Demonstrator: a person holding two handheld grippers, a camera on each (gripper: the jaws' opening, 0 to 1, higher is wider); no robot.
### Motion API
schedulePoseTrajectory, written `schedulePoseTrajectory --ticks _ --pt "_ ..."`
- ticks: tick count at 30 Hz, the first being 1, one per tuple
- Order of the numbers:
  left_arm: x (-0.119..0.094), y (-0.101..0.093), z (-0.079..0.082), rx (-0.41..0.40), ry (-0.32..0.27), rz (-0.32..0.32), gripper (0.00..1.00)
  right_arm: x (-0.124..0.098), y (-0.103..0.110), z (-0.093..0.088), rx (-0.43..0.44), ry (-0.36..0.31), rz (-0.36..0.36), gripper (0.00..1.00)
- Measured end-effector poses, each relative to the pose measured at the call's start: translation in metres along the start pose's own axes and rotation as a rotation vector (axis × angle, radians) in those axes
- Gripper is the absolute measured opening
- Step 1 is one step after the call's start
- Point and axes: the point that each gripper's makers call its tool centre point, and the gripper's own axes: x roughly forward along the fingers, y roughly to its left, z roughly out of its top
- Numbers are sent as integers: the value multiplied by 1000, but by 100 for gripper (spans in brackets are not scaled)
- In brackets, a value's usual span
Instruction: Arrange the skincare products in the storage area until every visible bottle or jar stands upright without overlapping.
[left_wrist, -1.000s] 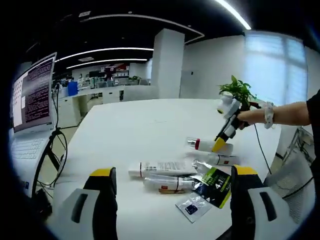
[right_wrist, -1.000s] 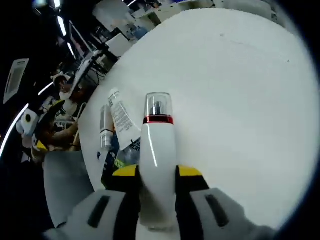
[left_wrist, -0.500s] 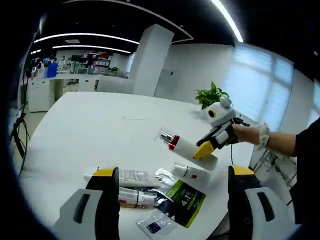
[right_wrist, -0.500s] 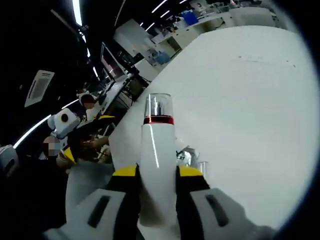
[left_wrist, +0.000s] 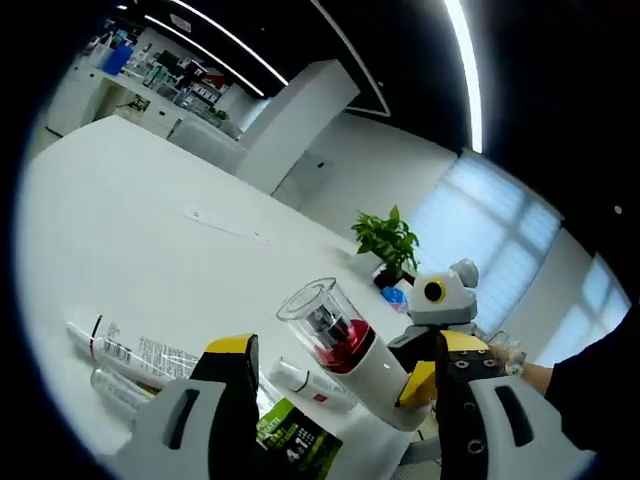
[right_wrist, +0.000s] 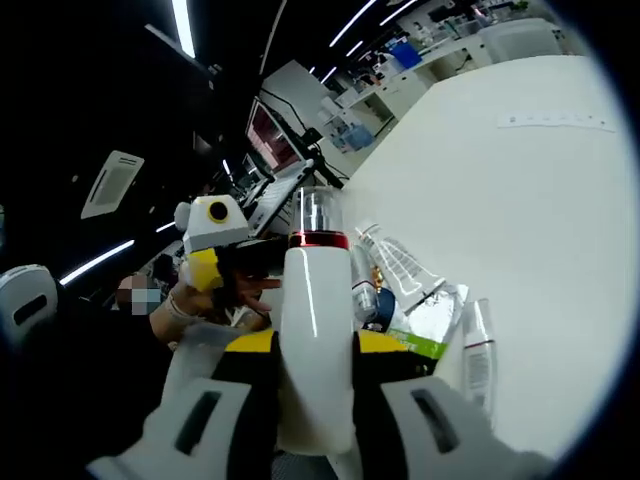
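My right gripper (right_wrist: 316, 343) is shut on a white bottle (right_wrist: 315, 300) with a red band and a clear cap (right_wrist: 317, 213), held in the air. In the left gripper view that bottle (left_wrist: 350, 352) hangs tilted between my open left gripper's (left_wrist: 345, 345) fingers, apart from both, with the right gripper (left_wrist: 412, 384) behind it. Lying on the white table (left_wrist: 120, 220) are a white printed tube (left_wrist: 130, 348), a clear bottle (left_wrist: 112, 384), a small white bottle (left_wrist: 310, 380) and a green sachet (left_wrist: 295, 440). The left gripper (right_wrist: 212, 262) appears beyond the bottle in the right gripper view.
A potted plant (left_wrist: 390, 240) stands at the table's far edge. In the right gripper view the tube (right_wrist: 400, 265), the green sachet (right_wrist: 435, 322) and the small bottle (right_wrist: 480, 340) lie near the table edge. A person's hand (left_wrist: 505, 350) holds the right gripper.
The right gripper has lifted the white bottle off the table and carried it toward the left gripper, now between its fingers. Both views have tilted upward.
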Motion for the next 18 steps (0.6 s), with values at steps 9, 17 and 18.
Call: schedulePoseTrajectory --ticks 9,17,18 --pt "27 -20 -29 -144 88 -138 60 -14 8 -6 32 -69 27 26" --pt "41 -44 -37 -195 82 -273 34 -29 3 -10 69 -143 29 26" --pt "42 -40 -39 -188 85 -252 35 -31 3 -11 72 -148 30 26"
